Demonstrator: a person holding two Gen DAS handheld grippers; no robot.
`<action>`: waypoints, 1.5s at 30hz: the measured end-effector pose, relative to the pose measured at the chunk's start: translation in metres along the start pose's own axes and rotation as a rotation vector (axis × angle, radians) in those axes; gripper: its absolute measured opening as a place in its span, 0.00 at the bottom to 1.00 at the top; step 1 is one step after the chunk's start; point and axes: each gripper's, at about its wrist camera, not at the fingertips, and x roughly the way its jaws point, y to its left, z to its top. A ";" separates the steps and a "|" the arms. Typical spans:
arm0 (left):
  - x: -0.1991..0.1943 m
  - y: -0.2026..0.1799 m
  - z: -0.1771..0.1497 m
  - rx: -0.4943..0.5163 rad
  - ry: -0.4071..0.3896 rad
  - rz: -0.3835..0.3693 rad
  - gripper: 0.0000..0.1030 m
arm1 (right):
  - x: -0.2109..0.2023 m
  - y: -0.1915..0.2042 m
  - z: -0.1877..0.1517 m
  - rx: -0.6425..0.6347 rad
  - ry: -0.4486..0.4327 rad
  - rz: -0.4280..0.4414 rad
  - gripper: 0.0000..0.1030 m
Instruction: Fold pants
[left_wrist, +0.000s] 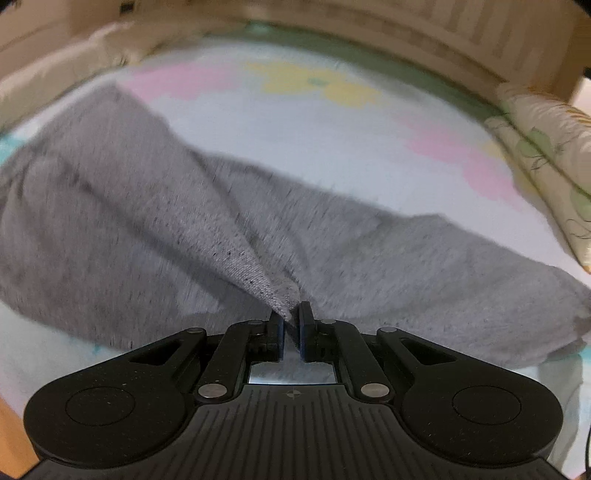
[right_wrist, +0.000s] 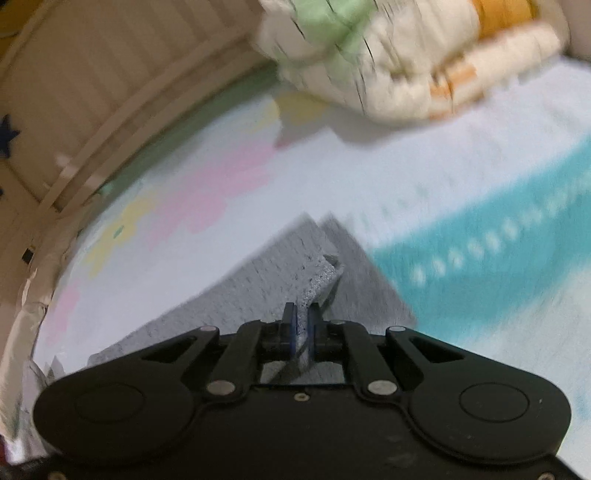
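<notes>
Grippers — left gripper (left_wrist: 291, 314) and right gripper (right_wrist: 301, 314) — are clamping the grey pants (left_wrist: 147, 206), needing matched, taut lifts over the bedsheet (left_wrist: 332, 140).

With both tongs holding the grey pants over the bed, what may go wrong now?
1. The left tongs pinch only a thin point of the pants; it may slip out.
2. The right tongs grip a corner, so the layers may shift unevenly.
3. The pants may drag on the sheet.

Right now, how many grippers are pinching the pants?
2. The left gripper is shut on a raised ridge of the grey pants, mid-garment. The right gripper is shut on a corner of the pants. No other gripper shows.
</notes>
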 end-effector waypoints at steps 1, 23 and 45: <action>-0.002 -0.003 0.000 0.011 -0.009 -0.004 0.07 | -0.005 -0.001 0.001 -0.008 -0.008 -0.012 0.07; -0.056 0.067 0.075 0.046 0.034 -0.099 0.58 | -0.017 0.052 0.033 -0.180 0.072 -0.031 0.48; 0.020 0.291 0.138 -0.158 0.110 0.138 0.61 | 0.084 0.388 -0.020 -0.717 0.306 0.592 0.68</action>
